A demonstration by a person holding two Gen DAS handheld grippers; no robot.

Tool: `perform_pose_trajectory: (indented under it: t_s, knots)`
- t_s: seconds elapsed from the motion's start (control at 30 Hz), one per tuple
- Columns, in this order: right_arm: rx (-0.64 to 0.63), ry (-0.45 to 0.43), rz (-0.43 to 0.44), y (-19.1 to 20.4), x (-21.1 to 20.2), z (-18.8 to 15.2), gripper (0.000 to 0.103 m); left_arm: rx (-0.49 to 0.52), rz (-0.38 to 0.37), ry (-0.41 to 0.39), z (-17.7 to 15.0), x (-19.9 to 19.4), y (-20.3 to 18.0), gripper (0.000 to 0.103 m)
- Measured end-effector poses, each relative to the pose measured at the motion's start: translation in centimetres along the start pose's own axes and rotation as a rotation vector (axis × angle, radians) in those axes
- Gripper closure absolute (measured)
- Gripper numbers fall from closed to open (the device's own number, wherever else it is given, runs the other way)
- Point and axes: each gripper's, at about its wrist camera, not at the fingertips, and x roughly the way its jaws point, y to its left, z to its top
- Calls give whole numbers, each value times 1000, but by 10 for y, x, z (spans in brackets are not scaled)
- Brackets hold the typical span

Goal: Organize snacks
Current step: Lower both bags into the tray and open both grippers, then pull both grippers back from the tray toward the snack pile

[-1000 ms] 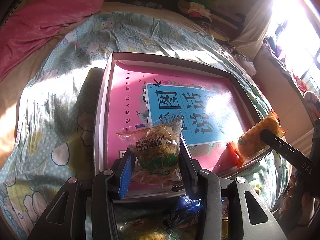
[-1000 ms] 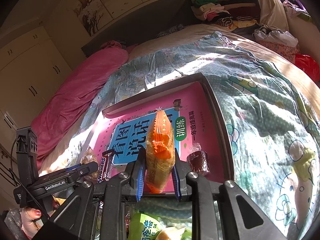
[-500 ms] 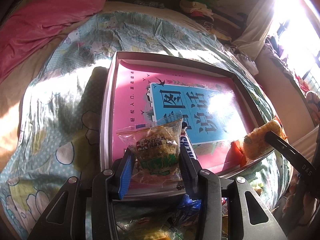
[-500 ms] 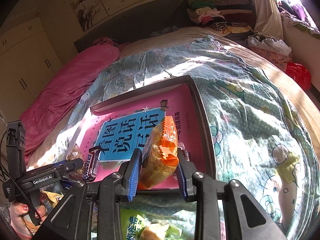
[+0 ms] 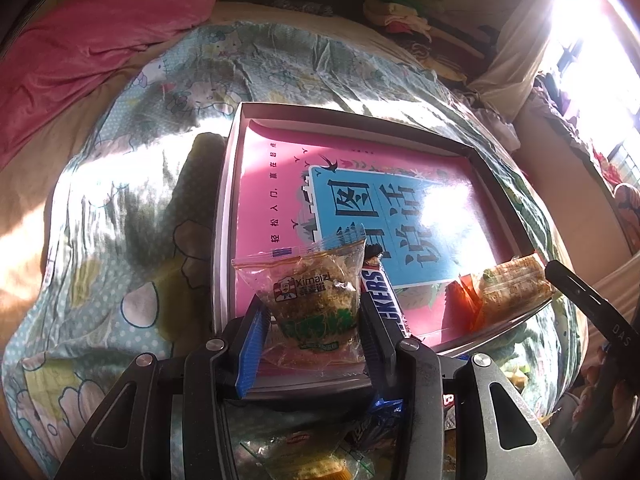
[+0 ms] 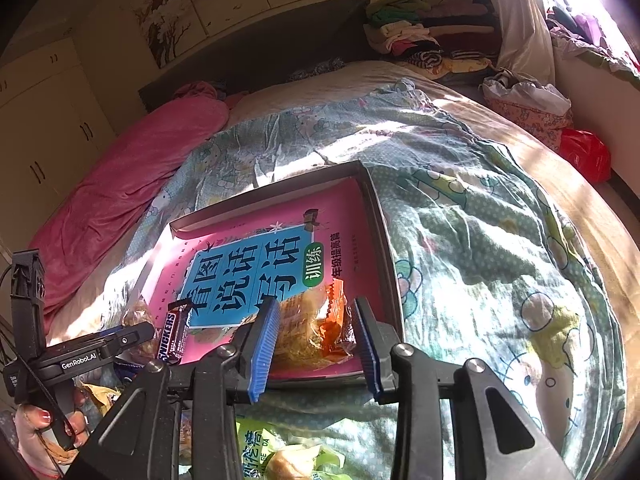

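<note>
Orange-wrapped snack pack lies in tray's near right corner; right gripper jaws just opened, spread clear. Left gripper pinches Ximaizi packet.

the right gripper has just been opening; the orange snack packet, upright and clamped a second ago, now lies loose in the tray between its pads.
</note>
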Motion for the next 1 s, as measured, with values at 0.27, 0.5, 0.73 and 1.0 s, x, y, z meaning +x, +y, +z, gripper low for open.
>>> perform_pose_trajectory:
  t_s: [0.27,0.5,0.73,1.0]
  knots:
    - [-44,-15,1,10,-8,-2,58,6,-11,-9,2,-6,1,52]
    - [-62,-12,-3,15,-11,-3,57,12,-13,-23,1,-13,1,47]
    - [-77,-35,-16,18,-24,0,54,-9,-3,-47,0,-23,5,43]
    - [-96,-98,-14,20,-45,5,47,1,27,-86,-3,-36,5,33]
